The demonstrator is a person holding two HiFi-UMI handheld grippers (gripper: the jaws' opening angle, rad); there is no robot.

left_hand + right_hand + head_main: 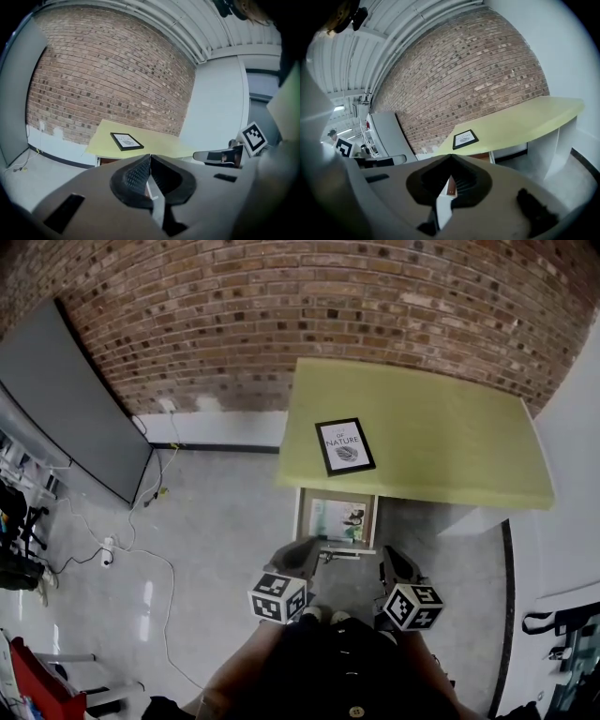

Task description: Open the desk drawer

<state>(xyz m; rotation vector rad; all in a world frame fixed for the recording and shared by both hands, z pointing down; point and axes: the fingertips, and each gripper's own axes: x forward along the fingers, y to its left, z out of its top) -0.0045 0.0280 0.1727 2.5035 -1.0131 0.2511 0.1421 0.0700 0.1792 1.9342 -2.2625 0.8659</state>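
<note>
Far left, a grey panel [70, 399] leans against the brick wall [281, 315], with a cable [159, 563] trailing over the floor. The left gripper [302, 557] is held close in front of the person, its jaws pressed together with nothing between them. Just ahead of it, the desk drawer [300, 517] juts out from under the front edge of the yellow-green desk [441, 446], with papers visible inside and its handle [339, 556] facing the person. A framed print [345, 445] lies on the desk above. To the right, the right gripper [394, 563] is level with the left, jaws likewise closed and empty. The drawer looks already open, so the pull seems done. Any further pull would call for parting one gripper's jaws and closing them on the handle.
</note>
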